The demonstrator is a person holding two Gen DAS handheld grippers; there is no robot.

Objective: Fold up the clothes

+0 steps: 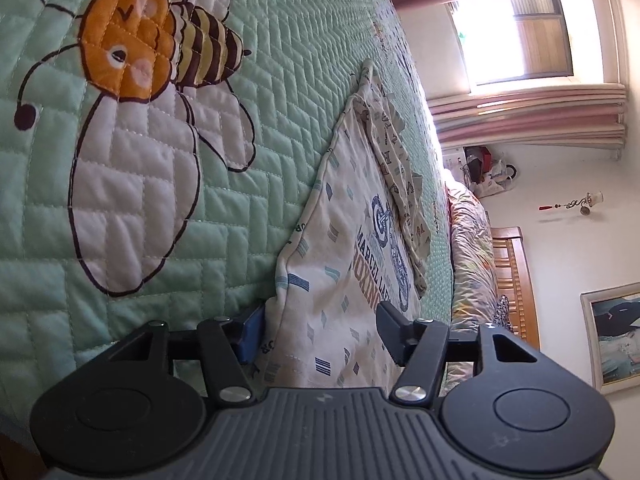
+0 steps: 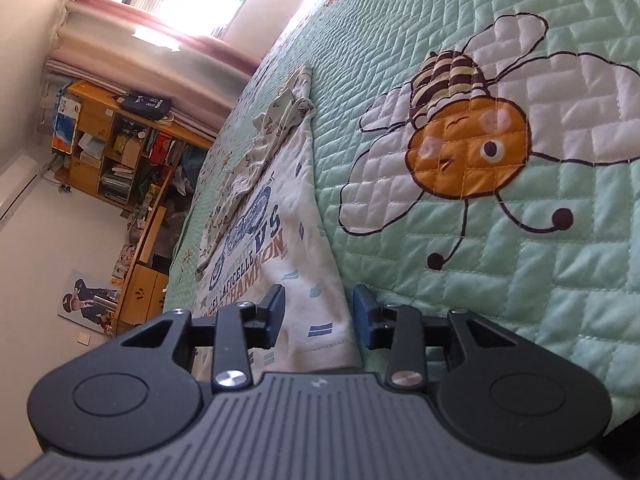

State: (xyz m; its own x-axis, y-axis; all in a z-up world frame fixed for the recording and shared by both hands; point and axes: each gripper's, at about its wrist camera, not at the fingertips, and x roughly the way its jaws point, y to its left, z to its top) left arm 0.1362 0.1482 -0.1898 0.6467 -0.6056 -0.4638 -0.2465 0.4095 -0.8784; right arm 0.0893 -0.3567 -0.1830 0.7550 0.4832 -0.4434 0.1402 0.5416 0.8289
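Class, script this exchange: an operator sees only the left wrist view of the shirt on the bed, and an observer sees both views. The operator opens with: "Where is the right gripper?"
Observer: The right gripper straddles the shirt at its near corner.
Operator: Is it clamped?
Observer: No, its jaws stand open.
Operator: What lies beyond the bed on that side?
Observer: A cluttered wooden shelf by the wall.

– what's the room like?
– bedroom, mint quilted bedspread point(image 1: 304, 80) with cartoon bees point(image 2: 468, 148), bright window point(image 1: 520, 36) with pink-striped curtains point(image 1: 532, 116). White walls, wooden headboard point(image 1: 516, 280), framed picture point(image 1: 616, 340), cluttered wooden shelves point(image 2: 116, 152).
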